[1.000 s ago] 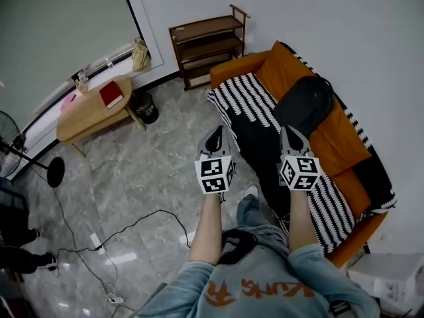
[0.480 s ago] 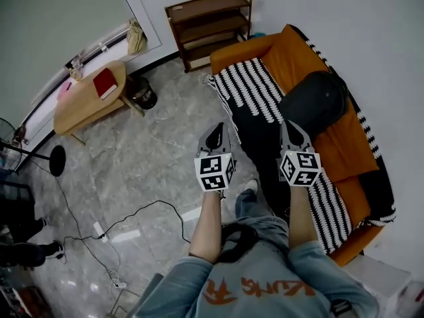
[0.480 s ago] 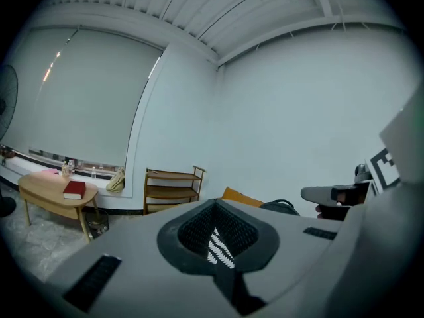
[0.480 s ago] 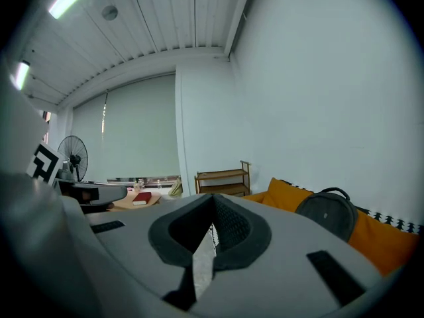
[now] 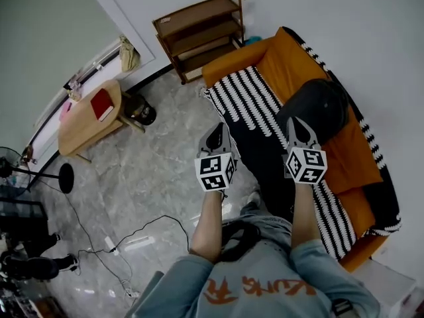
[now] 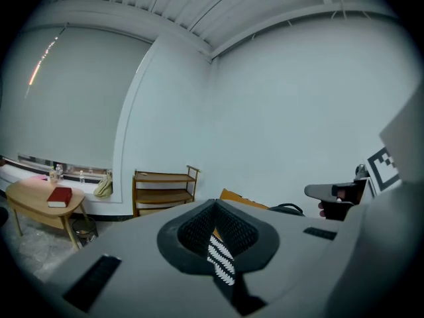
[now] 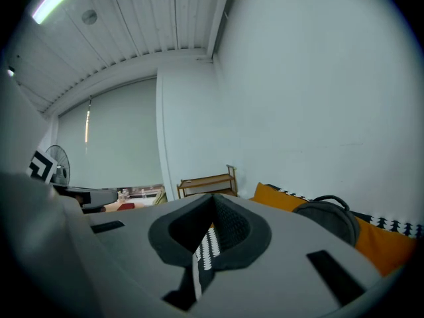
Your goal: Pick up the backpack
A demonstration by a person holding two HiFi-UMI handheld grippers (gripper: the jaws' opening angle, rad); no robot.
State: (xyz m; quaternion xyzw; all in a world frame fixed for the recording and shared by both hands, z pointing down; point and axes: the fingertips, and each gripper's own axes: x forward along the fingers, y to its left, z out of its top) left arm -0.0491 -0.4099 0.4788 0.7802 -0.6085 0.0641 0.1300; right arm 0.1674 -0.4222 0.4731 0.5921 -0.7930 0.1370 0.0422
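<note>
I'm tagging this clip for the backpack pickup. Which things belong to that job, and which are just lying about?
Job: backpack on the sofa; left gripper and right gripper, both shut and empty.
Lying about: wooden shelf, wooden table, red book, bin.

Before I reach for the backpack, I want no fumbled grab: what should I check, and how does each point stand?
1. Backpack in view, lying on the sofa: ok.
2. Its handle free and standing up: ok.
3. Left gripper open for a grab: not ok, shut and empty.
4. Right gripper open for a grab: not ok, shut and empty.
5. Grippers at the backpack: not ok, both short of it, nothing touching.
</note>
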